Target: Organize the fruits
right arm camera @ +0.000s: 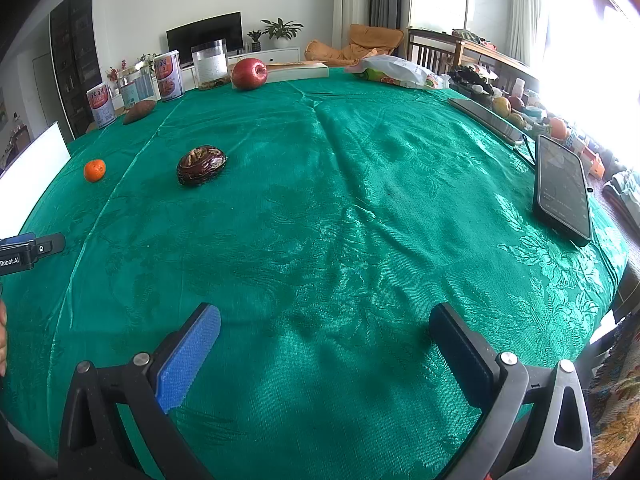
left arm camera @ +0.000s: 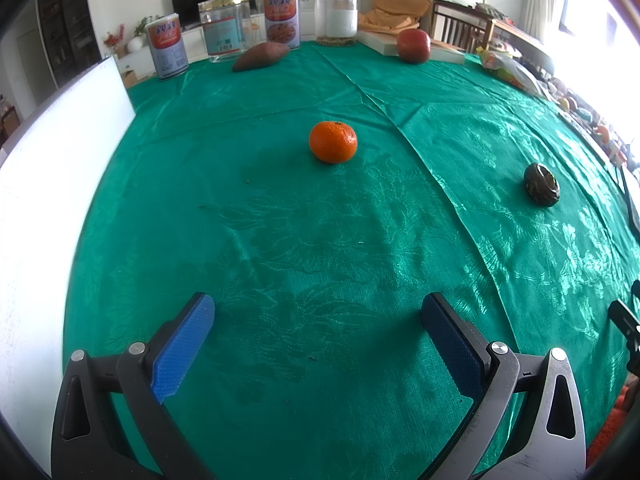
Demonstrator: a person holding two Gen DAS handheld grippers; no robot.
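My left gripper (left arm camera: 318, 312) hangs low over the green tablecloth (left arm camera: 320, 248), its blue pads spread wide with nothing between them. Dead ahead at twelve o'clock sits the tangerine (left arm camera: 333, 141), alone on the cloth and well apart from my fingertips. At about two o'clock lies a dark, wrinkled fruit (left arm camera: 541, 183); I cannot tell what kind it is. Far off at eleven o'clock a sweet potato (left arm camera: 261, 56) lies just in front of the tins and jars, and at one o'clock a red apple (left arm camera: 413, 45) rests against a white book (left arm camera: 380, 42). A white board (left arm camera: 52, 168) stands at nine o'clock.

My right gripper (right arm camera: 325, 322) is likewise spread and empty above bare cloth. From there the dark fruit lies at eleven o'clock, the tangerine beyond it at ten, and a phone (right arm camera: 562, 188) at two
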